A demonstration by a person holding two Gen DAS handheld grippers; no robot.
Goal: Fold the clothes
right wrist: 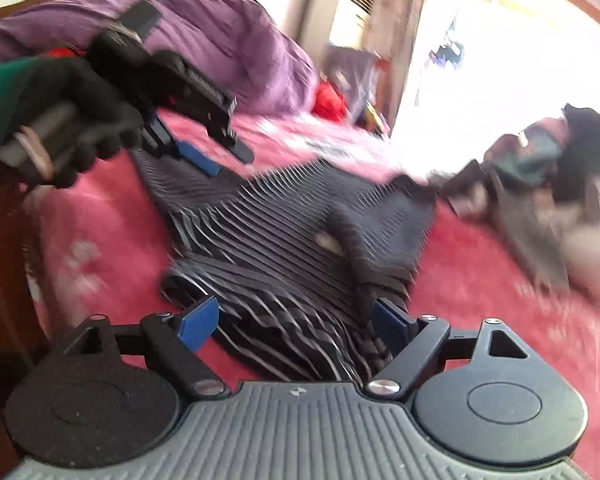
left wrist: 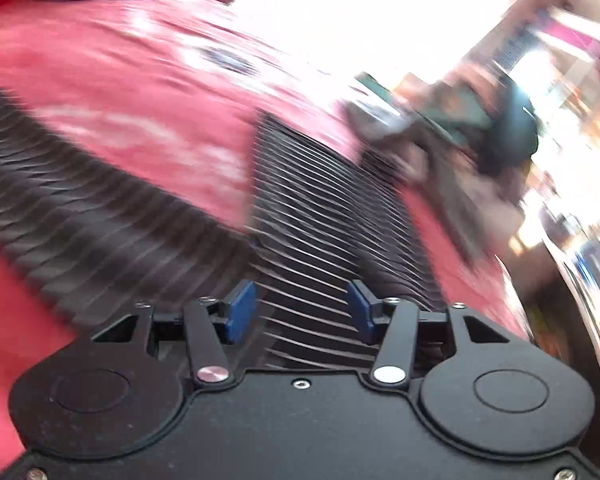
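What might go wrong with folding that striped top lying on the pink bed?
1. Both grippers look open: the right gripper and left gripper hold nothing, so the striped garment may stay bunched where it lies.
2. A twisted ridge runs through its middle; folding over it could trap creases.
3. The clothes pile sits close by, so a swept sleeve might snag it.

Left side: bare pink blanket is being left open.
Right side: passage is being blocked by a clothes pile.
Back: room is being taken by a purple quilt.
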